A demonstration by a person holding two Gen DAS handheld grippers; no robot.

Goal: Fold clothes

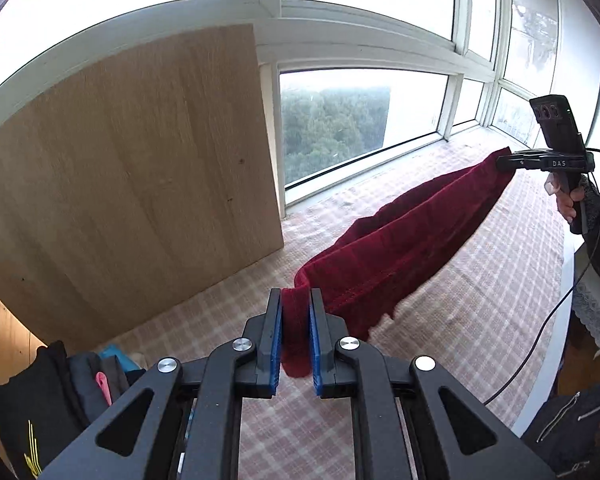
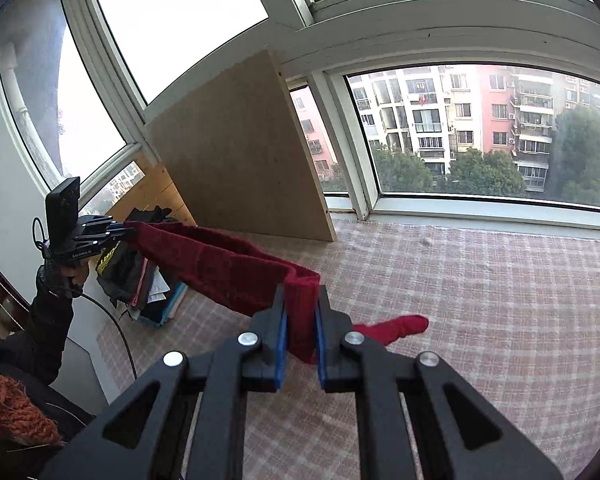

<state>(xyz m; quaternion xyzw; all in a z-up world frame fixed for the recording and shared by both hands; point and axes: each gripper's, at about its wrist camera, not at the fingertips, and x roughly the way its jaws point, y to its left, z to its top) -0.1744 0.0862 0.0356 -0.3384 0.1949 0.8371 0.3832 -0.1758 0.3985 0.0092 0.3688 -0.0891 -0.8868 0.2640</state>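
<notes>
Left wrist view: left gripper (image 1: 296, 312) clamped on one end of dark red garment (image 1: 400, 248), held stretched above checked cloth surface (image 1: 480, 320); far end pinched in right gripper (image 1: 504, 162); heap of dark clothes (image 1: 60, 384) cut off at lower left, beside leaning wooden board (image 1: 140, 168).

Right wrist view: right gripper (image 2: 302, 312) clamped on garment (image 2: 220, 264); one red end (image 2: 400, 326) partly hidden behind the jaws, trailing onto the cloth (image 2: 480, 300); left gripper (image 2: 126, 230) pinching the far end.
</notes>
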